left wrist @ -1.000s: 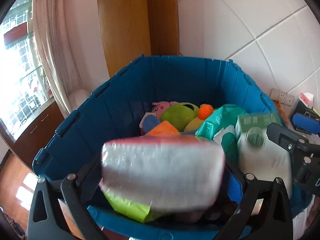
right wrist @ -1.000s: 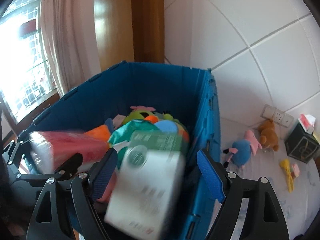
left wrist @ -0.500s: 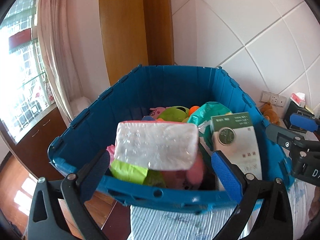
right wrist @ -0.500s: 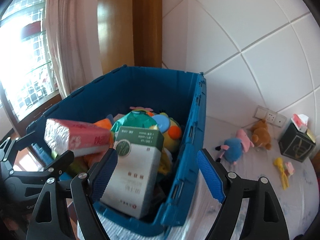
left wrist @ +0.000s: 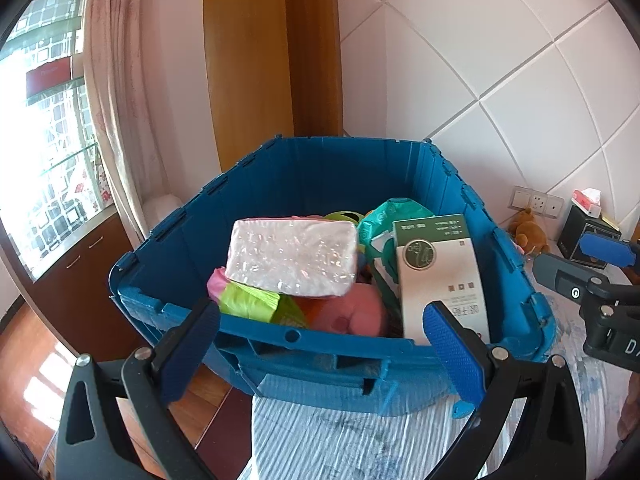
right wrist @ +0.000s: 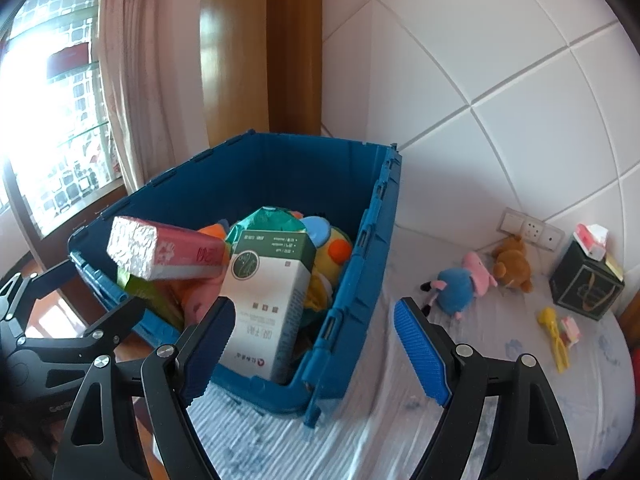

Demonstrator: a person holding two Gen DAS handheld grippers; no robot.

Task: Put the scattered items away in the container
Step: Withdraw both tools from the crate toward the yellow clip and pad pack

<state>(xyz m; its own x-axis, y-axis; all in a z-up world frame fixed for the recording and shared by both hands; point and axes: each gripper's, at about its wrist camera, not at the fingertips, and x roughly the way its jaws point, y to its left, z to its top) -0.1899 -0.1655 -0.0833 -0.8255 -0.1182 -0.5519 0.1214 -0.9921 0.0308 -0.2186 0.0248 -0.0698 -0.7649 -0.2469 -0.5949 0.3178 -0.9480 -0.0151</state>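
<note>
Left gripper (left wrist: 320, 344) jaws apart, nothing between pads, hovering before near rim of blue container (left wrist: 304, 336). Right gripper (right wrist: 316, 348) likewise spread wide, empty, at container's near right corner. Tissue pack (left wrist: 291, 256) lies on top of heap inside container; white-and-green carton (right wrist: 272, 300) leans upright beside it (against near wall). Still outside on bedsheet (right wrist: 400, 420): blue plush (right wrist: 454, 290), brown plush (right wrist: 512, 264), yellow toy (right wrist: 554, 336), dark box (right wrist: 586, 284).
</note>
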